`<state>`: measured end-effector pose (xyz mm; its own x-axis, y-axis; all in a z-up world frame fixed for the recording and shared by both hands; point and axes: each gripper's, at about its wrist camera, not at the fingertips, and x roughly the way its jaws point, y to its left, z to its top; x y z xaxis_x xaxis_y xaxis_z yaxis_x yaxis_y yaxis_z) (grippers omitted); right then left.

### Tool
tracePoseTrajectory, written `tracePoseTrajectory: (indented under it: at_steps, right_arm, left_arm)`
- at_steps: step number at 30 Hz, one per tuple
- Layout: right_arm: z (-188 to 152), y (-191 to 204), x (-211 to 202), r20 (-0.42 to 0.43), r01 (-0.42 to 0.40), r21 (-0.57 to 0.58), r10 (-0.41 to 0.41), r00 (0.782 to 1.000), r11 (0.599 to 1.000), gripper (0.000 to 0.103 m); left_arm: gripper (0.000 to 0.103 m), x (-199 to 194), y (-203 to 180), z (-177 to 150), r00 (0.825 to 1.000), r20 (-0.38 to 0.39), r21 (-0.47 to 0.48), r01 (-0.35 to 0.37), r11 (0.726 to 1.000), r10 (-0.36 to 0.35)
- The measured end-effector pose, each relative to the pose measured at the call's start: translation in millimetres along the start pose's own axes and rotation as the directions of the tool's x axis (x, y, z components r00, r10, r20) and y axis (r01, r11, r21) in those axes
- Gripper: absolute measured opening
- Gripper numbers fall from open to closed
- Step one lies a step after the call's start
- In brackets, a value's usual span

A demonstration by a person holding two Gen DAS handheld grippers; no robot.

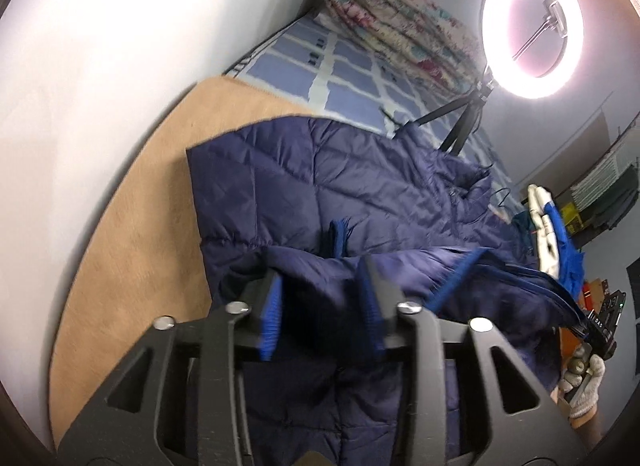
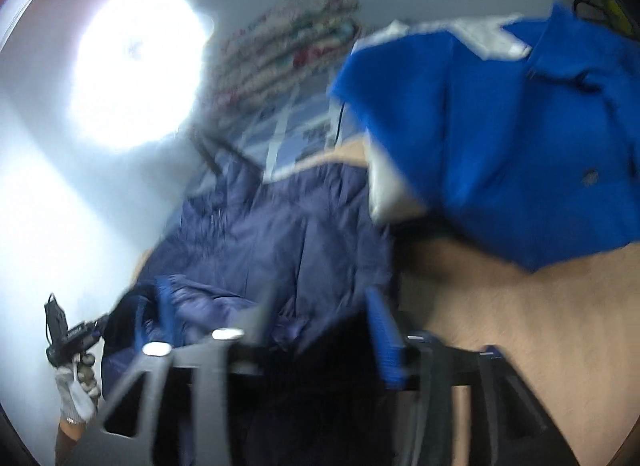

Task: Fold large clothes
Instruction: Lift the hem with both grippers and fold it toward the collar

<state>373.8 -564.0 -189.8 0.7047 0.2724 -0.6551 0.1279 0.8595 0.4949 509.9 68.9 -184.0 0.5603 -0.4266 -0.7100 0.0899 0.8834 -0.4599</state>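
A large navy quilted down jacket [image 1: 320, 185] lies spread on a tan mat [image 1: 132, 205]; it also shows in the right wrist view [image 2: 272, 242]. My left gripper [image 1: 320, 306] holds a fold of the jacket's edge between its blue pads, lifted above the rest. My right gripper [image 2: 320, 330] holds another part of the same edge; the view is blurred. In the left wrist view the right gripper [image 1: 596, 330] shows at the far right, in a gloved hand. In the right wrist view the left gripper [image 2: 72, 334] shows at the lower left.
A bright blue and white garment [image 2: 500, 125] lies on the mat to the right; it also shows in the left wrist view [image 1: 552, 225]. A ring light on a tripod [image 1: 532, 29] stands behind the jacket. A rolled floral quilt [image 1: 400, 25] lies on blue checked bedding [image 1: 340, 73]. A white wall is at left.
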Motion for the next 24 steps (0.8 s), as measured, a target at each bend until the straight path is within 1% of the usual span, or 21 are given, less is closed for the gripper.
tracePoseTrajectory:
  at_steps: [1, 2, 4, 6, 8, 9, 10, 12, 16, 21, 22, 24]
  right_arm:
    - [3.1, -2.7, -10.3, 0.041, -0.006, -0.003, 0.006, 0.999, 1.000, 0.070]
    - [4.8, -5.5, -18.5, 0.066, -0.014, -0.009, 0.014, 0.998, 1.000, 0.071]
    - [6.8, -10.9, -27.5, 0.077, -0.013, -0.032, 0.015, 0.997, 0.999, 0.071]
    - [4.5, -15.0, -30.7, 0.071, 0.008, -0.061, -0.003, 0.997, 0.998, 0.071]
    - [0.1, -18.1, -26.8, 0.043, 0.026, -0.092, -0.022, 0.999, 0.995, 0.071]
    - [-1.8, -18.6, -22.8, 0.030, 0.029, -0.104, -0.026, 0.999, 0.994, 0.071]
    - [-2.2, -17.7, -18.6, 0.024, 0.029, -0.111, -0.026, 0.999, 0.993, 0.071]
    - [-3.8, -16.0, -8.3, 0.005, 0.021, -0.123, -0.021, 1.000, 0.992, 0.071]
    - [-1.0, -11.6, 17.3, -0.043, 0.030, -0.140, -0.036, 0.998, 0.990, 0.071]
    - [11.5, 1.6, 37.6, -0.089, 0.043, -0.203, -0.062, 0.994, 0.978, 0.072]
    - [12.7, 2.5, 41.6, -0.106, 0.050, -0.211, -0.074, 0.992, 0.976, 0.072]
    - [13.7, 4.8, 55.5, -0.156, 0.099, -0.231, -0.137, 0.978, 0.968, 0.071]
  left_arm:
    - [0.047, -6.3, 0.4, 3.1, 1.000, 0.017, 0.005, 0.002, 1.000, -0.002]
    - [0.049, -11.0, 0.3, 5.6, 0.999, 0.032, 0.012, -0.004, 1.000, 0.003]
    - [0.049, -24.9, 0.8, 8.5, 0.997, 0.069, 0.054, -0.024, 0.998, 0.020]
    - [0.049, -29.2, 1.5, 8.6, 0.997, 0.065, 0.091, -0.041, 0.995, 0.035]
    - [0.049, -25.1, 2.8, 7.5, 0.999, 0.030, 0.116, -0.041, 0.992, 0.037]
    - [0.049, -16.9, 3.5, 6.8, 0.999, -0.010, 0.127, -0.043, 0.991, 0.044]
    - [0.049, -11.3, 3.5, 5.9, 0.998, -0.026, 0.130, -0.051, 0.990, 0.055]
    - [0.049, 6.4, 3.0, 5.2, 0.992, -0.066, 0.148, -0.096, 0.984, 0.106]
    - [0.049, 30.7, 3.4, 6.6, 0.983, -0.088, 0.164, -0.142, 0.976, 0.158]
    - [0.049, 47.4, 3.1, 9.4, 0.976, -0.110, 0.173, -0.166, 0.971, 0.186]
    - [0.049, 50.2, 2.2, 8.8, 0.974, -0.112, 0.179, -0.173, 0.969, 0.195]
    - [0.049, 55.9, -0.6, 7.1, 0.970, -0.115, 0.199, -0.190, 0.961, 0.216]
